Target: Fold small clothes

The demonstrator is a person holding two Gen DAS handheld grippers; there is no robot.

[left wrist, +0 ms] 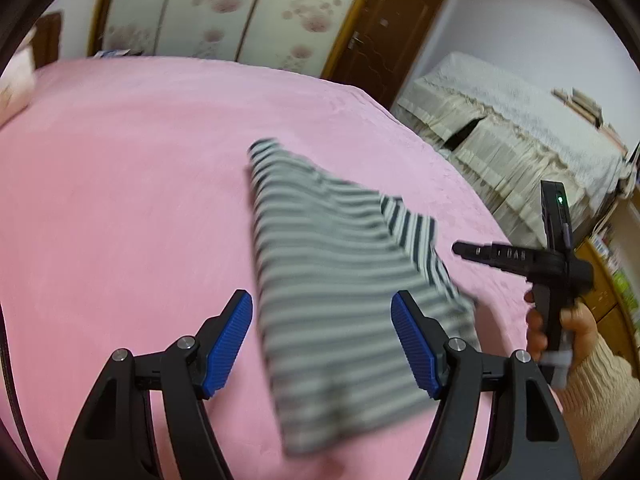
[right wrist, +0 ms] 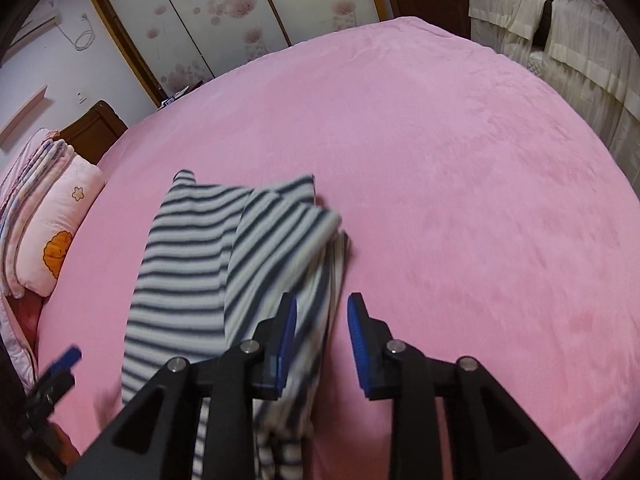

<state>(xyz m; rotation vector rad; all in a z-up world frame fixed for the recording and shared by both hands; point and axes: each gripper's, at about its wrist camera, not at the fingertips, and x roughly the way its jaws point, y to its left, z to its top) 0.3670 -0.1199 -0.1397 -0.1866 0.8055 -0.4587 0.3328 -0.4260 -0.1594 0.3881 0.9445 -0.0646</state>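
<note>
Striped garment (left wrist: pixel 332 280) lies on the pink bed (left wrist: pixel 120 200), already partly doubled over, one flap (right wrist: pixel 280 216) folded across the body; blurred in both views, so edges are hard to read.

Left claw (left wrist: pixel 322 344) is spread wide above the cloth, nothing between the pads, nothing held. Right claw (right wrist: pixel 322 344) is slightly parted, its left pad over the garment's right edge, its right pad over bare bed; no cloth pinched as far as I can tell.

Risks, judged:
- The top flap looks loose and may slide or spring back open, spoiling the fold.
- A claw coming down could catch only one layer, or grab the fuzzy bed cover with it, dragging the stack askew.
- Both claws work close together over a small piece; they could bump each other.
- Fold lines look skewed, so the next fold may come out crooked.

Around: pillow (right wrist: pixel 60 240) and folded bedding (right wrist: pixel 24 184) at the head of the bed, well apart from the garment. Wardrobe with flowered doors (left wrist: pixel 224 8), wooden door (left wrist: pixel 384 32) and covered furniture (left wrist: pixel 500 120) stand off the bed. Nothing lies in the way on the bed itself.
</note>
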